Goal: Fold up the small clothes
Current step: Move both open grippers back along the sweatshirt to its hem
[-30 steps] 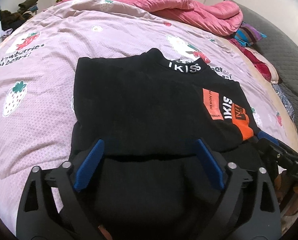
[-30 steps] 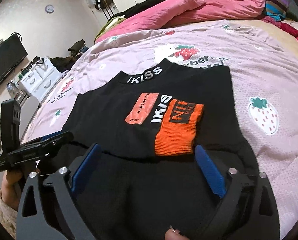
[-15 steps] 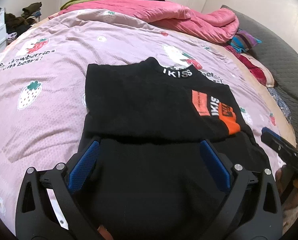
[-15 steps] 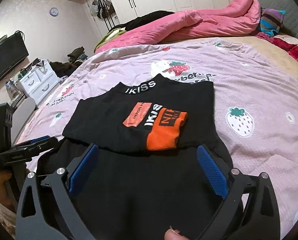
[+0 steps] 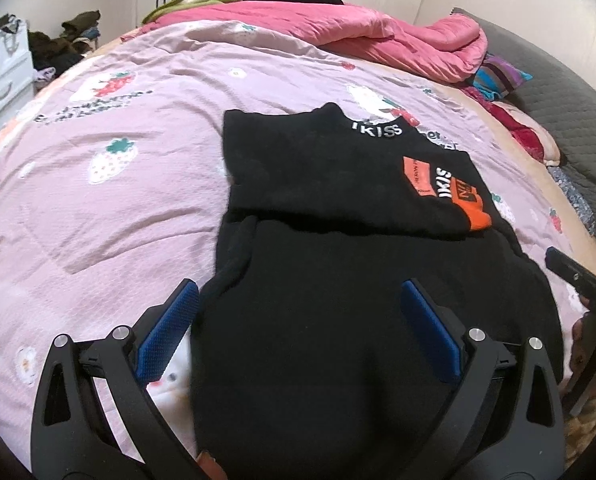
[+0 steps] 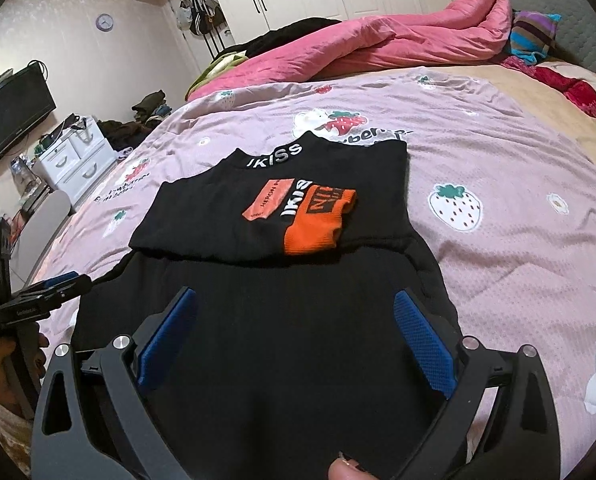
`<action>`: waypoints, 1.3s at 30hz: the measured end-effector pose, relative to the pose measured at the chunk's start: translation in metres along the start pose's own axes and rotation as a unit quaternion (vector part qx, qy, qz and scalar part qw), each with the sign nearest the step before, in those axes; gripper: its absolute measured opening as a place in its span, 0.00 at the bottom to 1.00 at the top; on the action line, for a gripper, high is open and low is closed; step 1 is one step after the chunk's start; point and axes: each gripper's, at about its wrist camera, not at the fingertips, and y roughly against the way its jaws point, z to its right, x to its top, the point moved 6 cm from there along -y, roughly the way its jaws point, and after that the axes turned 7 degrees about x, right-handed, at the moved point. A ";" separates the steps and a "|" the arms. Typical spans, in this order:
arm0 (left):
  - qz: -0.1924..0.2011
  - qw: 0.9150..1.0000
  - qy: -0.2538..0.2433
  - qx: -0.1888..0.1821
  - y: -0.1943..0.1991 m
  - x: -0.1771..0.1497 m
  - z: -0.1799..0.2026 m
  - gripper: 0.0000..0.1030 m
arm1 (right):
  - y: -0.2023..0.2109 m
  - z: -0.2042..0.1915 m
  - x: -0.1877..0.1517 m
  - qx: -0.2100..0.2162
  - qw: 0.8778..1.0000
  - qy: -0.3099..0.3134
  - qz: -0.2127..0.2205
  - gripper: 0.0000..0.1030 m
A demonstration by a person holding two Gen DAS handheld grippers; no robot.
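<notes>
A black sweater (image 5: pixel 338 184) (image 6: pixel 258 184) lies flat on the strawberry-print bedspread (image 5: pixel 118 220) (image 6: pixel 498 160), its "IKISS" collar (image 5: pixel 376 130) (image 6: pixel 274 156) at the far end. A sleeve is folded across the chest, and its orange cuff (image 5: pixel 478 218) (image 6: pixel 318 228) lies on top. The upper half ends in a fold edge, below which the black lower body spreads toward me. My left gripper (image 5: pixel 298 296) (image 6: pixel 58 284) hovers open over the lower left part. My right gripper (image 6: pixel 294 300) (image 5: pixel 578 280) hovers open over the lower right part. Neither pinches any cloth.
A bunched pink duvet (image 5: pixel 378 36) (image 6: pixel 398 44) lies across the far side of the bed, with striped and red cloths (image 6: pixel 534 36) at the far right. White drawers (image 6: pixel 74 160), a wall TV (image 6: pixel 10 112) and a clothes pile (image 5: pixel 66 40) stand to the left.
Both grippers have drawn back from the fold edge toward the sweater's hem, so more of the bed shows. The sweater has not moved.
</notes>
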 end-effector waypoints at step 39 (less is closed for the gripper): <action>-0.042 0.998 0.035 -0.014 0.043 -0.093 -0.039 0.91 | 0.050 0.001 -0.062 -0.029 0.999 0.003 -0.030 0.95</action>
